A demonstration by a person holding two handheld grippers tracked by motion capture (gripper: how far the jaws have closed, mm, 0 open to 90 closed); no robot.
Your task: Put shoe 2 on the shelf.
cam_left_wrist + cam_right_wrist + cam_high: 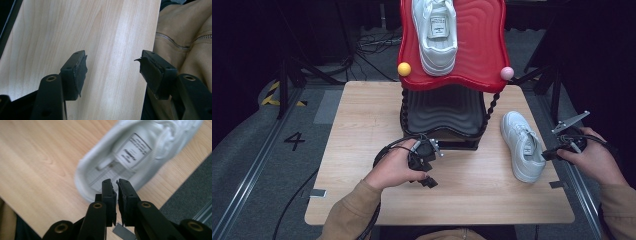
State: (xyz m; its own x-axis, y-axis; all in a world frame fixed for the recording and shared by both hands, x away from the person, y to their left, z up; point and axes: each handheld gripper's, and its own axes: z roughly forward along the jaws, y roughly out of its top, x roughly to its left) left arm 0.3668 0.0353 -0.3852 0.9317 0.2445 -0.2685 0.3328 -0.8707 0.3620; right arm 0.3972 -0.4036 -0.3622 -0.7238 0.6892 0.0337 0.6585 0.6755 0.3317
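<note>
Two white sneakers are in play: one already rests on the top tier of the red shoe rack [482, 45], while the other white sneaker [522, 145] lies on the worktop [362, 130] just right of the rack's base, toe pointing away from the person. The right gripper [117, 185] hovers just above the heel end of that shoe, its jaws almost pressed together with only a thin slit between them and nothing held. The left gripper [112, 72] rests near the middle of the worktop beside the black lower tier [442, 110], jaws spread wide over bare wood, gripping nothing. The step in hand looks like picking up the remaining sneaker for the rack. To do it well, the right jaws would need to part first, then come down over the heel collar so that one pad sits inside the shoe and one outside, biting the firm rim rather than the soft tongue; a grip low on the collar should keep the shoe from swinging. The left gripper could steady the toe if it tips. A white label [133, 151] inside the shoe carries lines of dark print, too blurred to read; the floor beside the worktop bears a black "4" [294, 141].
</note>
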